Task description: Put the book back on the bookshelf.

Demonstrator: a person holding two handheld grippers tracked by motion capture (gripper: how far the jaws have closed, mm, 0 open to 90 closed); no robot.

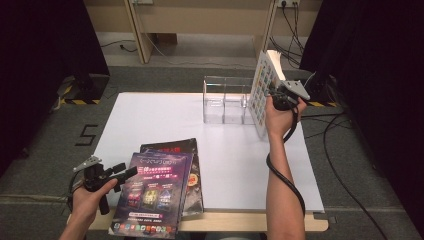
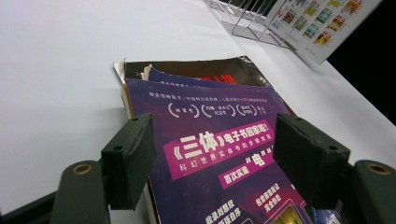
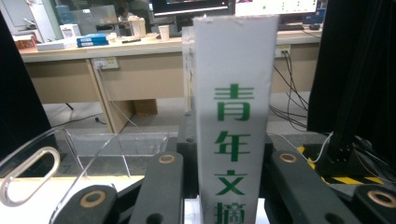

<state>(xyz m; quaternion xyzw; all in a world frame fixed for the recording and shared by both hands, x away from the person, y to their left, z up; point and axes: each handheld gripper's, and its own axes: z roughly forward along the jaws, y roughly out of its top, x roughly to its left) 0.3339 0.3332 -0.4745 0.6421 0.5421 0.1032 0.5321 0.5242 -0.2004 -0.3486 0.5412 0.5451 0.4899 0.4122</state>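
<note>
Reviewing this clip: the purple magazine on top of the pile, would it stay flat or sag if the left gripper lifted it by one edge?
Probably sag: the purple magazine looks thin and soft-covered, its near end already overhanging the table edge. Its glossy cover may slide on the dark magazine beneath when pushed. The left gripper is open at its edge, so a one-edge grip would likely let the far side droop.

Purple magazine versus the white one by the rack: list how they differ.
The purple magazine lies flat atop a stack near the table's front edge; the white magazine stands upright beside the clear rack. The right gripper clamps the white one; the left gripper is open at the purple one. Both are printed magazines.
</note>
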